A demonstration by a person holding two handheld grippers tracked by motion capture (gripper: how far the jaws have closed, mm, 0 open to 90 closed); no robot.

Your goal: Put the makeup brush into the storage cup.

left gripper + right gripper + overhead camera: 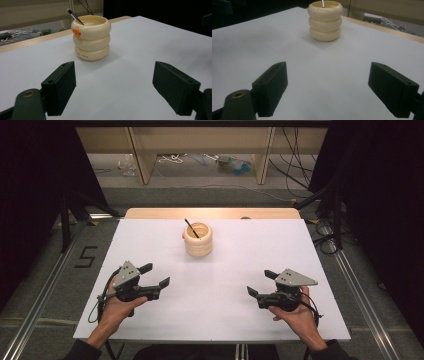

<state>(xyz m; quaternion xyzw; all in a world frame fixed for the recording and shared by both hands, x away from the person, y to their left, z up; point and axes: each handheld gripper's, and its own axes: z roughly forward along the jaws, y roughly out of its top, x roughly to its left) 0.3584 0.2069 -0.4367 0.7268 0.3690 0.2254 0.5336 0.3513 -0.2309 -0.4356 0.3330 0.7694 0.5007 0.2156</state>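
A: Near edge first. Left gripper [152, 275] and right gripper [261, 283] both low over the white table [225, 310], one per hand, jaws spread wide, nothing between them.

B: Why parked like that?

A: My read: a ready stance. Both point inward and forward at the same target, so either one could go in. Jaws apart already means no opening step before a reach.

B: Target?

A: Cream cup [198, 240], three stacked rings, upright, far centre of the table, well apart from both grippers. From the left gripper it's ahead and to the right; from the right gripper, ahead and to the left. Roughly midway between them.

B: Anything in it?

A: Dark pen [191, 228], leaning on the rim, top tipped far-left. Left gripper view has it at the cup's [91, 37] rim, above a small orange tab [76, 31]. Right gripper view shows the cup [325, 20] dead ahead, clear table in between.
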